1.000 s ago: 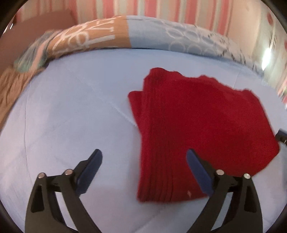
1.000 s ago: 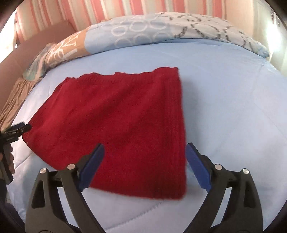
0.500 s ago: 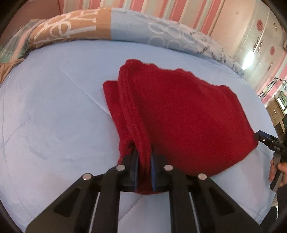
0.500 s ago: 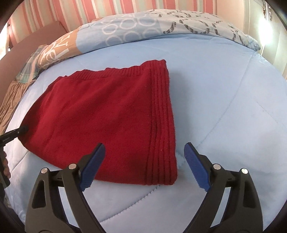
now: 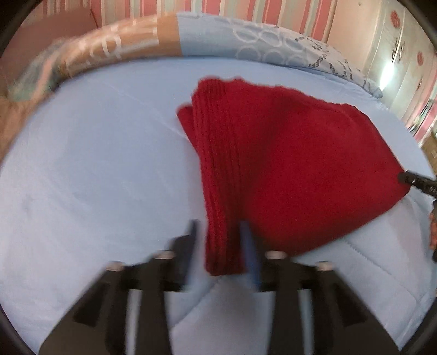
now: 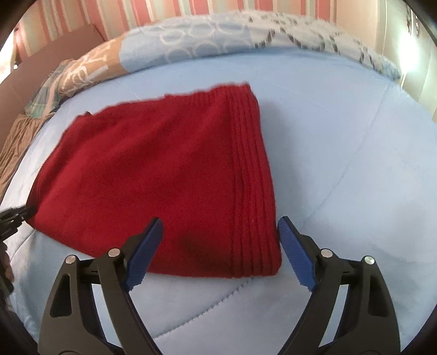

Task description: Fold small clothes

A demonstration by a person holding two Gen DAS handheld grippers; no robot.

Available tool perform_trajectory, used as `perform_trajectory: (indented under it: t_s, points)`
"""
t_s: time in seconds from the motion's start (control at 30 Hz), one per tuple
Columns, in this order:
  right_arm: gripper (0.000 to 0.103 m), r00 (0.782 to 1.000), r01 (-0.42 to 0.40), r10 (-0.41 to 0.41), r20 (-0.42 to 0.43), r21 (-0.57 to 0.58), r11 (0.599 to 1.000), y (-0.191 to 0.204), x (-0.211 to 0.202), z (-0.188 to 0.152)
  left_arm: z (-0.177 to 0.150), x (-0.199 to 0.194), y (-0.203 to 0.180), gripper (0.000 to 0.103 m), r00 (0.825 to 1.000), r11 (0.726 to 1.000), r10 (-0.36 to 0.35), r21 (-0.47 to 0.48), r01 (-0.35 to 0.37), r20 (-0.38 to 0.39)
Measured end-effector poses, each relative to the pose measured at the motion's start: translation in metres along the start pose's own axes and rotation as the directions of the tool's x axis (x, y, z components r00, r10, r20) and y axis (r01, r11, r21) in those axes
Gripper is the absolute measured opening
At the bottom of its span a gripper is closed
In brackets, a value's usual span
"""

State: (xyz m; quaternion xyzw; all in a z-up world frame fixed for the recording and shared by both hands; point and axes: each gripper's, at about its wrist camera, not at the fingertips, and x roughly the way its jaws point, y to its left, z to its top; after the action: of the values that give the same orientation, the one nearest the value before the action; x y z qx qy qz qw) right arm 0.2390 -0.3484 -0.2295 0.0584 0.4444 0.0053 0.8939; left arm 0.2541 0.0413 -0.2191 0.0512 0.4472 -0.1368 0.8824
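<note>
At the bed's far left corner a patterned brown and blue pillow (image 6: 90, 68) lies along the headboard edge, running on into a pale blue printed one (image 5: 245, 46) toward the far right corner; behind them rises a pink striped wall (image 6: 164, 11). On the light blue quilted bed (image 5: 82, 177), around its middle, lies the folded red knit garment (image 6: 164, 169), flat, with its ribbed band along one side. In the left wrist view the left gripper (image 5: 218, 245) is blurred; its fingers have just been opening and stand part open astride the ribbed band's near end, which sits between them, seemingly unpinched. The right gripper (image 6: 220, 245) hovers with its fingers spread wide, empty, above the garment's near corner. At each view's edge the other gripper is cut off, its tip at the garment's corner.
</note>
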Motion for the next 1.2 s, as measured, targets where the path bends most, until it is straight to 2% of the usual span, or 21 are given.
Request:
perform_trajectory:
  t_s: [0.03, 0.07, 0.13, 0.2, 0.3, 0.43, 0.57, 0.67, 0.73, 0.87, 0.97, 1.03, 1.13, 1.2]
  points:
    - [0.086, 1.0, -0.004, 0.004, 0.031, -0.017, 1.0, 0.003, -0.008, 0.003, 0.004, -0.011, -0.004, 0.067, 0.999, 1.0, 0.013, 0.014, -0.014, 0.029]
    - [0.086, 0.999, -0.004, 0.005, 0.044, -0.026, 1.0, 0.005, -0.011, 0.004, 0.007, -0.019, -0.004, 0.077, 0.998, 0.999, 0.022, 0.022, -0.023, 0.052]
    - [0.086, 0.997, 0.0, 0.004, 0.073, -0.054, 0.999, 0.009, -0.015, 0.006, 0.02, -0.034, -0.012, 0.085, 0.992, 0.998, 0.047, 0.034, -0.051, 0.115]
    - [0.086, 0.997, -0.013, 0.019, 0.078, -0.074, 0.997, 0.014, -0.012, 0.008, 0.033, -0.028, -0.02, 0.085, 0.993, 0.999, 0.023, 0.043, -0.028, 0.117]
    - [0.086, 0.998, -0.031, 0.038, 0.059, -0.115, 0.993, 0.027, 0.001, 0.009, 0.05, 0.007, -0.034, 0.085, 0.997, 0.998, 0.022, 0.051, -0.026, 0.07]
    - [0.086, 0.999, -0.024, 0.03, 0.035, -0.15, 0.988, 0.041, 0.016, 0.008, 0.05, 0.049, -0.04, 0.085, 0.997, 0.997, 0.075, 0.013, -0.075, 0.003]
    - [0.084, 1.0, 0.016, -0.018, -0.013, -0.107, 0.994, 0.026, 0.035, 0.0, 0.034, 0.063, -0.029, 0.086, 0.99, 0.991, 0.136, -0.004, -0.136, -0.028]
    - [0.08, 1.0, -0.021, 0.02, -0.017, -0.043, 0.999, 0.01, 0.038, -0.005, 0.024, 0.07, -0.004, 0.091, 0.997, 0.989, 0.063, -0.128, -0.069, -0.05]
    - [0.08, 1.0, -0.022, 0.021, -0.018, -0.047, 0.999, 0.009, 0.039, -0.006, 0.022, 0.07, -0.001, 0.091, 0.998, 0.988, 0.049, -0.146, -0.055, -0.042]
    - [0.082, 1.0, -0.001, -0.001, -0.023, -0.081, 0.997, 0.017, 0.04, -0.005, 0.031, 0.065, -0.018, 0.091, 0.99, 0.989, 0.132, -0.064, -0.134, -0.042]
    - [0.083, 1.0, -0.02, 0.02, -0.004, -0.08, 0.997, 0.019, 0.025, -0.002, 0.04, 0.054, -0.025, 0.09, 0.988, 0.987, 0.153, -0.043, -0.154, -0.036]
    - [0.094, 0.999, -0.017, 0.02, 0.042, -0.075, 0.997, 0.019, 0.006, -0.001, 0.047, 0.046, -0.031, 0.091, 0.984, 0.984, 0.178, -0.022, -0.178, -0.013]
    - [0.098, 0.996, -0.019, 0.024, 0.084, -0.053, 0.998, 0.015, -0.017, -0.004, 0.051, 0.029, -0.043, 0.095, 0.972, 0.972, 0.234, 0.019, -0.235, 0.026]
    - [0.099, 0.996, -0.032, 0.033, 0.082, -0.012, 0.999, 0.009, -0.026, -0.011, 0.054, 0.018, -0.055, 0.095, 0.972, 0.973, 0.229, 0.024, -0.231, 0.052]
